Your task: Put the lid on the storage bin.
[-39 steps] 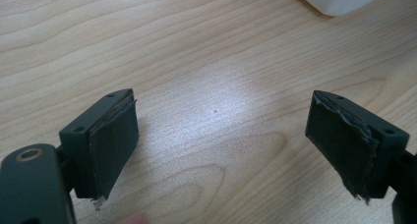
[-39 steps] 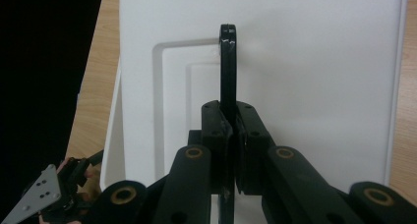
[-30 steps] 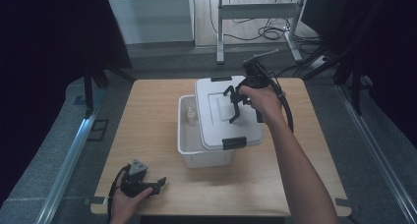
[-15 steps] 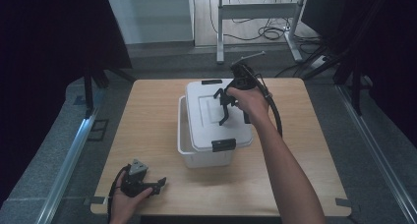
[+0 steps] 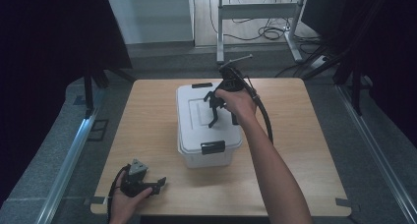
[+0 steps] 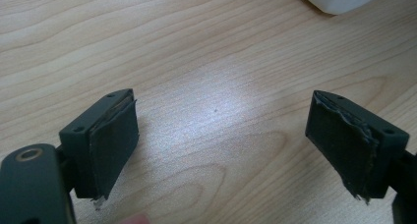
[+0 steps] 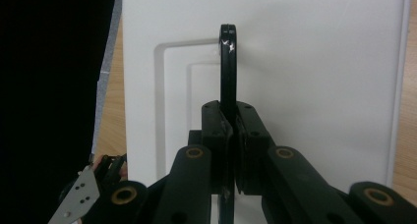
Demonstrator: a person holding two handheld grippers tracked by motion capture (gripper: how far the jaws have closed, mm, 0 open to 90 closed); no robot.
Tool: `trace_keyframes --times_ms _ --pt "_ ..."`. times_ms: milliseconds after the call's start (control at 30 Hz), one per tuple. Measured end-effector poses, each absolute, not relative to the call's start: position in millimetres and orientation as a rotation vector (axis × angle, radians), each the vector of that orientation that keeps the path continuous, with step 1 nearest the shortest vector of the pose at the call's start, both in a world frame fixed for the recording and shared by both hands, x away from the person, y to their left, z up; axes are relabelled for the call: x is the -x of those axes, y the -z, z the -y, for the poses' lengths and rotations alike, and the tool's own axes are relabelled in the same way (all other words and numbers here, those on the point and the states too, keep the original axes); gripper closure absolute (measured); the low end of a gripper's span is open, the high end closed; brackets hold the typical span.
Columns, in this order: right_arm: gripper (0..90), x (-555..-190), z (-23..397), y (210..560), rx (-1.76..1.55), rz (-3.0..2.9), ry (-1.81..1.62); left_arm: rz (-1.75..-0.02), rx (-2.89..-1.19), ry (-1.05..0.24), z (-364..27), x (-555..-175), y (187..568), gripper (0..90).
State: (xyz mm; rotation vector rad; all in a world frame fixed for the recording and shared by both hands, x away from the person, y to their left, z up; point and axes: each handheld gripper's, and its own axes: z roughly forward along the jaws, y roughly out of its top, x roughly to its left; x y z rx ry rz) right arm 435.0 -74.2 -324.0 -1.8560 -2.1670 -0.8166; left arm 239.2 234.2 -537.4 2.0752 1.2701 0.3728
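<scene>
Pinching the black handle (image 7: pixel 226 62) of the white lid (image 5: pixel 206 113) with the right gripper (image 5: pixel 215 117), left gripper (image 5: pixel 156 185) spread wide near the lid.

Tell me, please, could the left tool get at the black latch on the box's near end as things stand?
Probably yes: the left tool rests open on the table, and only bare wood lies between it and the latch.

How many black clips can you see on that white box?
2. One black latch sits on the near edge of the white lid, facing the person; the other latch is on the far edge. Any on the side walls may be hidden.
</scene>
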Motion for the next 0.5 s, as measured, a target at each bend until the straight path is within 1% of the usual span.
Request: trace_keyframes --times_ms 500 --pt "85.5 -441 67 339 1.902 2.105 0.814 -1.266 -2.083 -0.374 -234 -240 538 12.7"
